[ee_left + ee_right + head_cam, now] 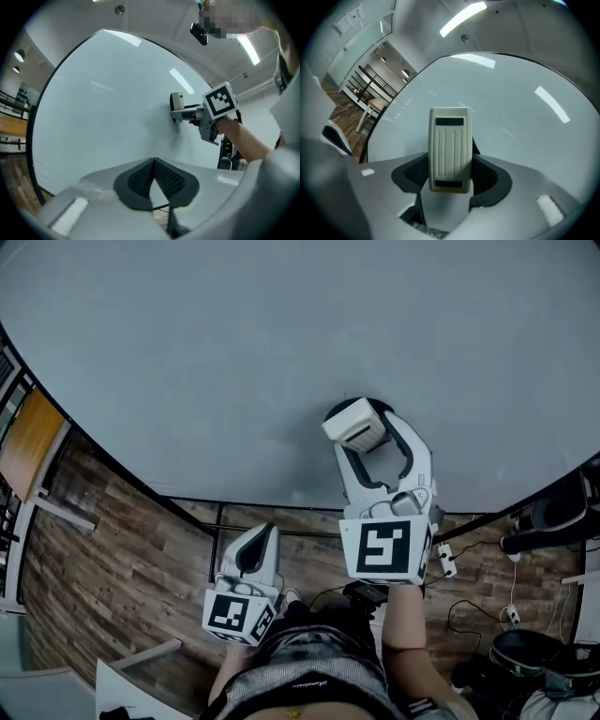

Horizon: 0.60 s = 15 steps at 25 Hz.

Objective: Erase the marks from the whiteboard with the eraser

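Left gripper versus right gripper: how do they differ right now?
The left gripper's jaws are together and empty; the right gripper's jaws clamp the eraser. The left gripper hangs low, off the whiteboard; the right gripper holds the eraser at its surface. Both carry a marker cube.

Eraser clamped in the right gripper, against the whiteboard

The right gripper [451, 175] has its black pads closed on the sides of a cream ribbed eraser [450, 150], which stands upright with its far end towards the whiteboard [525, 136]. The board reflects ceiling lights; a wood floor [349, 110] shows at left.
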Motion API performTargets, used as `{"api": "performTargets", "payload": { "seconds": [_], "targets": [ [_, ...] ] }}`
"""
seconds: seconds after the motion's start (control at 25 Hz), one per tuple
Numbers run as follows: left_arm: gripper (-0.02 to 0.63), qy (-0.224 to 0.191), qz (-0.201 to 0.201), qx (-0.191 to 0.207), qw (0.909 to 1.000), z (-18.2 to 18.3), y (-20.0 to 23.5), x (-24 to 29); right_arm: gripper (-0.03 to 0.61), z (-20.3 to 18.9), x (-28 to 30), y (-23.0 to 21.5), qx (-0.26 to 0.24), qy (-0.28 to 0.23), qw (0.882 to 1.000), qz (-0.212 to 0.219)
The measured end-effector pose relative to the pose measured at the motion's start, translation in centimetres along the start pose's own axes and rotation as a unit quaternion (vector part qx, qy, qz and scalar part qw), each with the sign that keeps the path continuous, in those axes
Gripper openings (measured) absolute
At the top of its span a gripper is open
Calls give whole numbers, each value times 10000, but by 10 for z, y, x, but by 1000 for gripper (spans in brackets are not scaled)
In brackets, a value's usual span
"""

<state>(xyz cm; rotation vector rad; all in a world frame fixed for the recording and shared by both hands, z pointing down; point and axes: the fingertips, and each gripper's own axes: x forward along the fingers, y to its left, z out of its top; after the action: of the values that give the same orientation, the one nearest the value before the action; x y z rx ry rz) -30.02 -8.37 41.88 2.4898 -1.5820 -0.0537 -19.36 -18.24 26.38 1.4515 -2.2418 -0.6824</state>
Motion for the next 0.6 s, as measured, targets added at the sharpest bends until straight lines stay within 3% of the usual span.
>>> {"api": "performTargets", "payload": {
  "seconds": [0.28, 0.6],
  "targets": [
    [5, 159, -50, 16, 9999, -11, -49, 35, 261, -61, -26, -50, -107, 341, 9989, -290],
    [5, 138, -104, 140, 9998, -4, -129, 82, 261, -110, -64, -100, -20, 181, 9997, -143]
  ]
}}
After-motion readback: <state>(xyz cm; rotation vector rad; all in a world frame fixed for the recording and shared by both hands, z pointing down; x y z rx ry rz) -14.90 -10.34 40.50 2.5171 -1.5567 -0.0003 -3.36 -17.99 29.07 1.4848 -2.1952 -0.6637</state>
